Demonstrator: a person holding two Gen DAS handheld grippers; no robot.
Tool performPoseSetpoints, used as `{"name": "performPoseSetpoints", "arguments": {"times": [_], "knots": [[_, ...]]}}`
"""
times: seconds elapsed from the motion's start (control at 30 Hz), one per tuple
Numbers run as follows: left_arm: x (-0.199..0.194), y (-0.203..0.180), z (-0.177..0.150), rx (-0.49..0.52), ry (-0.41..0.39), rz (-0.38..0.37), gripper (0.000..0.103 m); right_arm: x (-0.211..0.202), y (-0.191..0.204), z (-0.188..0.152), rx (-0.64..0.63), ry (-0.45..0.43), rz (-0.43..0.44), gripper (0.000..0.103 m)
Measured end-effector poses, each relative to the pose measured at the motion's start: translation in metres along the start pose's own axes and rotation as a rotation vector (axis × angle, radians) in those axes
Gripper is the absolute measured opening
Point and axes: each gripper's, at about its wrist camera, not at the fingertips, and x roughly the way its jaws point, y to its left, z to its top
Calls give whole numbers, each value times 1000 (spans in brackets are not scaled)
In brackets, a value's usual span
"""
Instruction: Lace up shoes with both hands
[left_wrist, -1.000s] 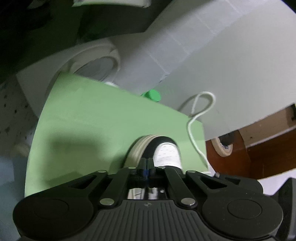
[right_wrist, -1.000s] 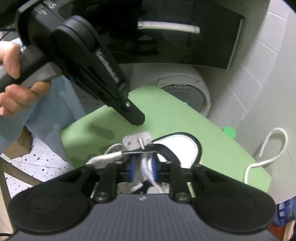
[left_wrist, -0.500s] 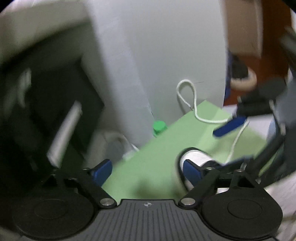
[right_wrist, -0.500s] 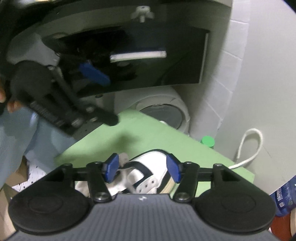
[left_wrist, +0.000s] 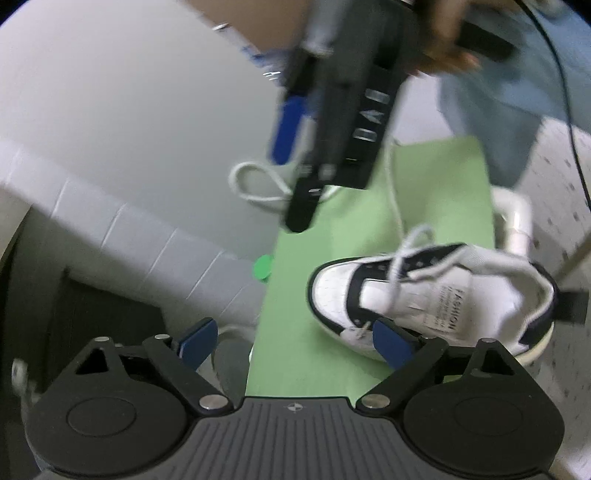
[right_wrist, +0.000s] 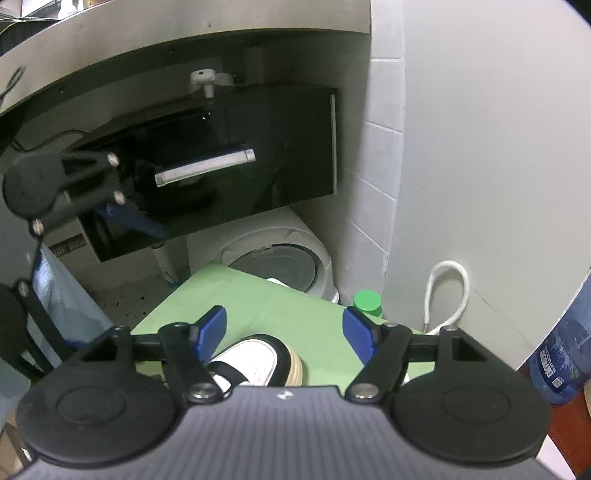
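While both grippers hang above the green mat (left_wrist: 332, 229), neither one holds anything. The left gripper (left_wrist: 291, 341) has its blue pads (left_wrist: 391, 347) far apart, and the jaws have just been opening; nothing is between them, only the mat and the near side of the shoe (left_wrist: 432, 299) lie below. The shoe, white with dark trim, rests on the mat at the right in the left wrist view, toe to the left. Its white lace (left_wrist: 397, 206) is loose: one end runs from the eyelets to the far edge of the mat, and a loop lies near the wall. The right gripper (right_wrist: 286, 332) also stands with its jaws wide, just having opened, nothing between them; the toe of the shoe is below, close to its left pad. A green cap (right_wrist: 366, 301) stands beyond the far mat edge.
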Motion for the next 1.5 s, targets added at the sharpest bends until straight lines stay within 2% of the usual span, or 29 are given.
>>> {"name": "performPoseSetpoints", "arguments": {"times": [0.07,0.1,0.17,0.23,0.27,0.33,0.5,0.77,0.8,0.87,0.93,1.13,1.43,1.5], "knots": [[6,-9,-1,70,-7,-12,72,0,2,0,-12,-1,3,74],[10,-11,0,95,1,-18,67,0,3,0,-18,-1,4,74],[19,-11,1,118,27,-35,52,1,5,0,-22,0,5,74],[28,-12,4,136,59,-54,41,2,5,0,-19,0,6,74],[30,-13,4,153,62,-69,40,3,5,1,-16,0,5,74],[33,-17,5,194,61,-93,40,3,3,1,-8,-4,3,74],[36,-33,1,326,53,-88,40,3,0,2,12,-5,4,74],[39,-52,0,436,42,-56,38,5,1,2,11,1,11,74],[39,-54,-1,447,40,-47,37,5,1,2,11,3,11,74],[39,-59,-2,471,35,-33,25,5,1,2,13,5,10,74],[38,-64,-1,480,35,-27,21,5,1,2,15,4,10,74],[42,-78,-1,558,48,-28,14,6,0,2,21,8,11,74],[44,-90,-1,691,41,-13,13,8,1,3,21,15,16,74],[45,-92,0,688,48,-24,6,9,1,3,24,16,17,74]]}}
